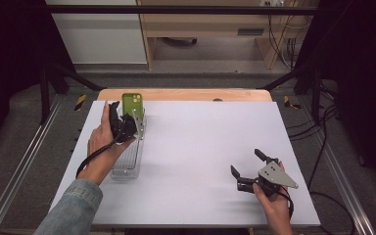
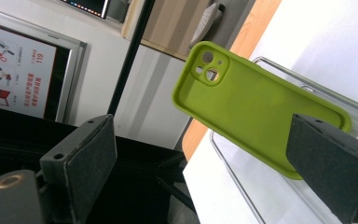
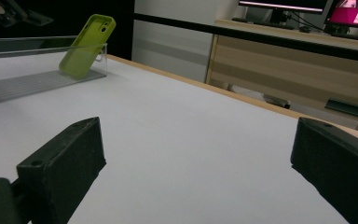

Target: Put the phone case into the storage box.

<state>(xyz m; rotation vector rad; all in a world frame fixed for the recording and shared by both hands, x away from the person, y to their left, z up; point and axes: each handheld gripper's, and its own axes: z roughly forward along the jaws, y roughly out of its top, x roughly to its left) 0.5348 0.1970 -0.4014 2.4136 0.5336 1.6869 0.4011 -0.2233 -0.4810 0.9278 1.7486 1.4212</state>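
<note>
A lime-green phone case (image 1: 132,104) stands tilted at the far end of a clear plastic tray (image 1: 127,164) on the left of the white table. My left gripper (image 1: 123,120) hovers just short of it, jaws wide open. In the left gripper view the case (image 2: 256,105) leans over the tray rim (image 2: 307,88). Its lower end lies behind the right pad (image 2: 328,163), and nothing is clamped in the left gripper (image 2: 209,163). My right gripper (image 1: 245,160) is open and empty over the near right of the table. From the right gripper (image 3: 196,172) the case (image 3: 86,46) is far off.
The table's wooden far edge (image 1: 186,94) runs just behind the tray. A black frame bar (image 1: 176,9) crosses the back, and cables (image 1: 323,127) hang off the right side. A wooden cabinet (image 3: 298,70) stands beyond the table.
</note>
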